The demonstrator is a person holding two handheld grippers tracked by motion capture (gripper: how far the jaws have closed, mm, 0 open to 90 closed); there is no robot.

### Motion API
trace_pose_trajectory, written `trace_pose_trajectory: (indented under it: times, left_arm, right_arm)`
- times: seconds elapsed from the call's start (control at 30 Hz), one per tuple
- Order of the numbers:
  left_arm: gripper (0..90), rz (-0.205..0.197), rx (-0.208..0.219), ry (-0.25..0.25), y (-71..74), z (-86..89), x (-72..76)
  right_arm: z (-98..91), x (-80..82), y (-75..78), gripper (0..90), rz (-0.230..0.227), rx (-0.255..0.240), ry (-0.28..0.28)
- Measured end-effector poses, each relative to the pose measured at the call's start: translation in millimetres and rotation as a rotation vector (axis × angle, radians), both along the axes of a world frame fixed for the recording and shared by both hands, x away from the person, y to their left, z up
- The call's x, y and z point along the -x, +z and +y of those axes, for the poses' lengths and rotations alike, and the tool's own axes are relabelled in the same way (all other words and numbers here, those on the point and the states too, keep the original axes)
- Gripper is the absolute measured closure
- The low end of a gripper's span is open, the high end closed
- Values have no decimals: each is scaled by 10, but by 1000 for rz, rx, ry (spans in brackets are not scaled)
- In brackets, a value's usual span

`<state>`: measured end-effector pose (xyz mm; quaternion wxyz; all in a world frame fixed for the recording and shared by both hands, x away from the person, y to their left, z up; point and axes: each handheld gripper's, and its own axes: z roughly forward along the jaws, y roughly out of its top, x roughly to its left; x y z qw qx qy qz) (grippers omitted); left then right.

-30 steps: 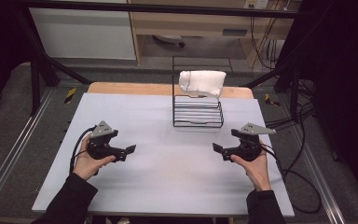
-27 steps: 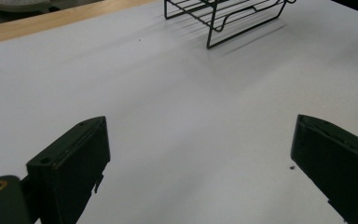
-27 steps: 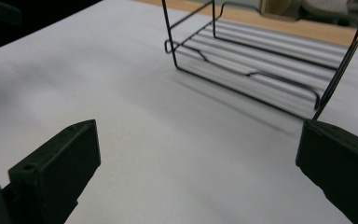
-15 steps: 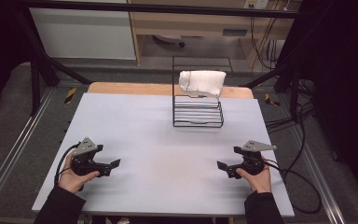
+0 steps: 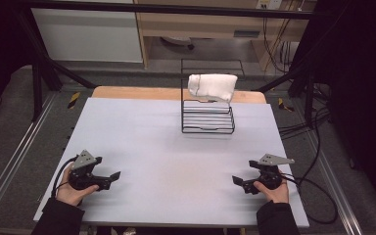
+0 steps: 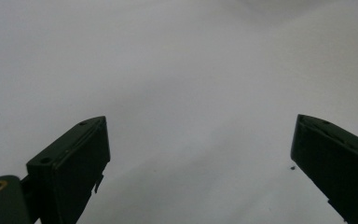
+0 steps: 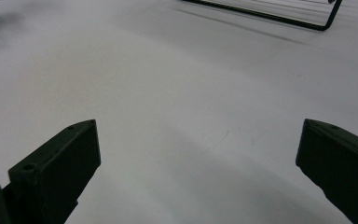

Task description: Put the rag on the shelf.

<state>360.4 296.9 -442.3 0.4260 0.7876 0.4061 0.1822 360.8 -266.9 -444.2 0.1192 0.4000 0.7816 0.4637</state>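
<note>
- I take the wire rack (image 5: pixel 208 116) as my landmark; it stands on the far part of the tabletop (image 5: pixel 147 142), a little to the right of the middle.
- The white towel (image 5: pixel 212 85) hangs folded over the top bar of the rack, above its ribbed base, and touches nothing else.
- My left claw (image 5: pixel 111 177) rests low on the near-left side, well apart from the rack, with the person's hand around its body.
- In the left gripper view the two jaws stand wide apart, with plain tabletop between them, so this claw is spread and carries nothing.
- My right claw (image 5: pixel 237 182) rests on the near-right side, also well apart from the rack and a little nearer to it than the left one.
- In the right gripper view its jaws are spread too, nothing between them, and the near edge of the rack base (image 7: pixel 279 14) shows at the top.
- I judge this is a resting step: both claws are parked near the front edge, and the towel is not yet approached.
- If the work is to take the towel, the next move calls for me to bring one claw forward and upward to the height of the top bar.
- The jaws must stay spread until they stand around a fold of cloth, not around the wire.
- The rack looks light, so I think the other claw should hold its base steady.
</note>
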Motion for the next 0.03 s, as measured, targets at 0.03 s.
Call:
trace_pose_trajectory:
  times: [0.03]
  left_arm:
    - [46, 2, -2, -2, -2, 3, 0]
  right_arm:
    - [2, -1, -2, 4, 1, 0, 0]
